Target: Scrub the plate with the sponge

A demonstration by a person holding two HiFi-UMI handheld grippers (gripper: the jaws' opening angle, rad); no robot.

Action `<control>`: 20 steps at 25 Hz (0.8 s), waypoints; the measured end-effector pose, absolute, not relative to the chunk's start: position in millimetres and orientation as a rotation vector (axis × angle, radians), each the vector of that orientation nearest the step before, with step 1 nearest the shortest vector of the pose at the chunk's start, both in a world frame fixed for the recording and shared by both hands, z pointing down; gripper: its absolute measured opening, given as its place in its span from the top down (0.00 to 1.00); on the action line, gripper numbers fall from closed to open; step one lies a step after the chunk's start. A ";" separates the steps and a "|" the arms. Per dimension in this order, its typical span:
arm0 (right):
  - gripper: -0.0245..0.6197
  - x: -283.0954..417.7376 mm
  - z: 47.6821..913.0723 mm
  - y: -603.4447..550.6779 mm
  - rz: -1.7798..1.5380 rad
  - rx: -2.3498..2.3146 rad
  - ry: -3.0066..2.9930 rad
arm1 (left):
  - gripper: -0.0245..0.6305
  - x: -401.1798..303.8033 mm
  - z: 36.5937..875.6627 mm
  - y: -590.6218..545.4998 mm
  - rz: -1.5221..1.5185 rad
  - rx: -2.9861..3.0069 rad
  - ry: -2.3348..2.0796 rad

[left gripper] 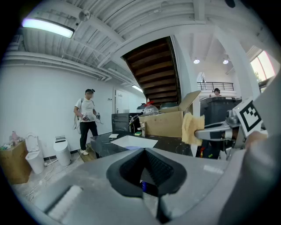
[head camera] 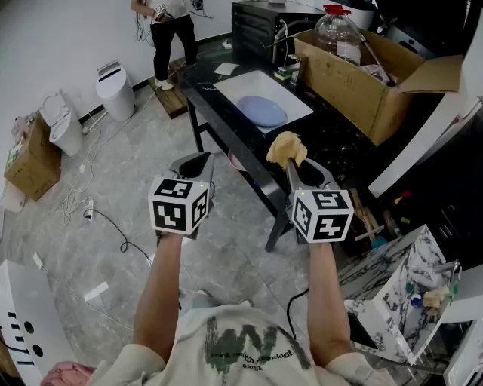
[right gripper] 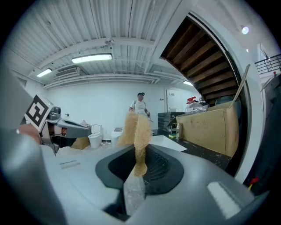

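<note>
A pale blue plate (head camera: 262, 111) lies in the white sink (head camera: 234, 87) set in the black counter ahead of me. My right gripper (head camera: 289, 157) is shut on a yellow sponge (head camera: 287, 148) and is held in the air just short of the counter's near edge. In the right gripper view the sponge (right gripper: 136, 129) stands up between the jaws of the right gripper (right gripper: 139, 154). My left gripper (head camera: 198, 162) hovers beside it over the floor, shut, with nothing held. The left gripper view shows the left gripper (left gripper: 145, 151) and the sponge (left gripper: 192, 128) off to the right.
A large open cardboard box (head camera: 355, 79) with a plastic bottle (head camera: 337, 34) sits on the counter right of the sink. A black appliance (head camera: 260, 22) stands behind. A person (head camera: 170, 30) stands at the back. White bins (head camera: 115, 89) and cables lie on the floor to the left.
</note>
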State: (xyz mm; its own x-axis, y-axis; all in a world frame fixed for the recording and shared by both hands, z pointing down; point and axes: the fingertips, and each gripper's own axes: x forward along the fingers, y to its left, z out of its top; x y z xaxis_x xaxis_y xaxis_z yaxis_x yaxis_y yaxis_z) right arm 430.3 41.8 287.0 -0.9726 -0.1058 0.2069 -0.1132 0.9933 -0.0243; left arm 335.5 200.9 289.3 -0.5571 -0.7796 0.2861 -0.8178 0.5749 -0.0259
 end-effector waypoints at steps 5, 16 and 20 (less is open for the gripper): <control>0.87 426.0 291.7 39.2 0.064 0.171 -2.924 | 0.96 331.3 293.0 197.2 0.236 1.342 -2.555; 0.86 382.5 300.2 33.1 0.060 0.244 -2.901 | 0.96 284.3 303.0 179.4 0.246 1.469 -2.486; 0.86 356.8 301.4 29.8 0.047 0.320 -2.874 | 0.96 250.3 301.2 170.7 0.234 1.555 -2.445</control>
